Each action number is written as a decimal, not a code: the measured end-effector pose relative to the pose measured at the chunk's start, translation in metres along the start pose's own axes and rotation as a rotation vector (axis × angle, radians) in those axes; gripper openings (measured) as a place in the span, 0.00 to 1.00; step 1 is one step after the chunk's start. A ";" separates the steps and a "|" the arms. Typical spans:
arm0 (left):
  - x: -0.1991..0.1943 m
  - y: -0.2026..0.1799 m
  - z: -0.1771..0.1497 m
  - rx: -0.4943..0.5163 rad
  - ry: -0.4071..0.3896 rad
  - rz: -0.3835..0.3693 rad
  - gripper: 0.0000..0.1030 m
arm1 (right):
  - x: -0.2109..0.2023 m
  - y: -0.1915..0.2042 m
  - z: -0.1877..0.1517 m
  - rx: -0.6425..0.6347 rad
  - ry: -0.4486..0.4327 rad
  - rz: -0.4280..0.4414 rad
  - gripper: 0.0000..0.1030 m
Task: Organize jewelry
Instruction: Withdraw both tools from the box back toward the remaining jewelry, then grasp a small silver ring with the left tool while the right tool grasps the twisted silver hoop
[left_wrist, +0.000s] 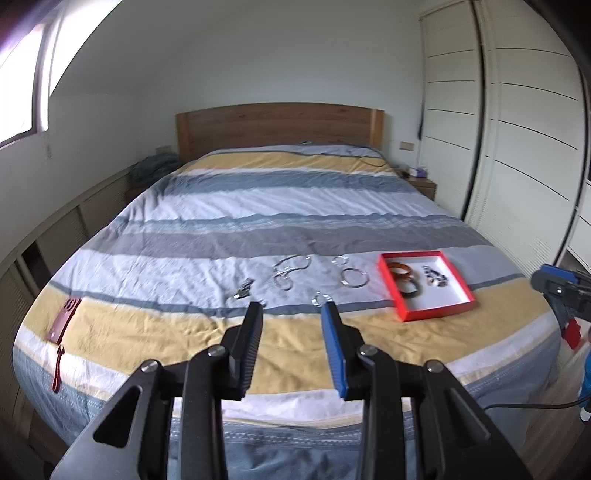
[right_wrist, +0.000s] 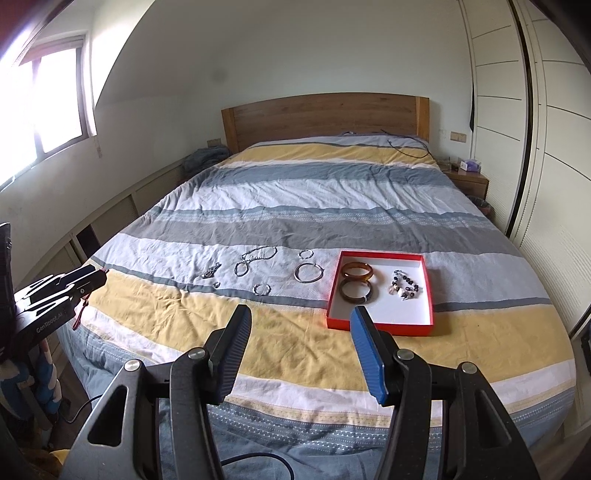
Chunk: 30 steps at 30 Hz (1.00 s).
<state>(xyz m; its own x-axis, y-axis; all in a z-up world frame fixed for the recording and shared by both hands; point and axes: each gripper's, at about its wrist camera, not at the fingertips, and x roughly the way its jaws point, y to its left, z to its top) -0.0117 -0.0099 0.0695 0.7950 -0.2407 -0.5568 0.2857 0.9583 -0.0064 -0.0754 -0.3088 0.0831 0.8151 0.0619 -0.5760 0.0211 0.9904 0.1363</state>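
Observation:
A red box (right_wrist: 382, 325) (left_wrist: 436, 312) with a white inside lies on the striped bed. It holds two brown bangles (right_wrist: 356, 272) (left_wrist: 400, 270) and a beaded bracelet (right_wrist: 404, 286) (left_wrist: 436, 277). Left of it on the cover lie a large silver bangle (right_wrist: 308, 272) (left_wrist: 354, 277), small silver rings (right_wrist: 261, 288) (left_wrist: 320, 298), a silver chain (right_wrist: 255, 256) (left_wrist: 290, 267) and a small silver piece (right_wrist: 211, 272) (left_wrist: 244, 287). My left gripper (left_wrist: 291, 308) is open and empty above the bed's near edge. My right gripper (right_wrist: 301, 314) is open and empty, just in front of the box.
A red phone (left_wrist: 62, 319) with a strap lies on the bed's left corner. A wardrobe (right_wrist: 535, 129) runs along the right, low cabinets (right_wrist: 110, 221) along the left. A nightstand (right_wrist: 467, 181) stands by the wooden headboard (right_wrist: 325, 118).

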 end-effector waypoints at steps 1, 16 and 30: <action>0.004 0.008 -0.001 -0.012 0.007 0.013 0.31 | 0.004 0.000 0.000 0.001 0.005 0.003 0.54; 0.058 0.096 -0.019 -0.163 0.105 0.162 0.31 | 0.072 -0.002 0.004 0.022 0.066 0.072 0.54; 0.178 0.083 -0.029 -0.127 0.284 0.090 0.31 | 0.203 0.015 0.006 0.003 0.208 0.193 0.54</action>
<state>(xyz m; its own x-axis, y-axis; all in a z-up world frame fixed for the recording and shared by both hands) 0.1384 0.0316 -0.0545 0.6282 -0.1183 -0.7690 0.1373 0.9897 -0.0400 0.0941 -0.2816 -0.0270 0.6675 0.2732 -0.6926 -0.1209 0.9577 0.2612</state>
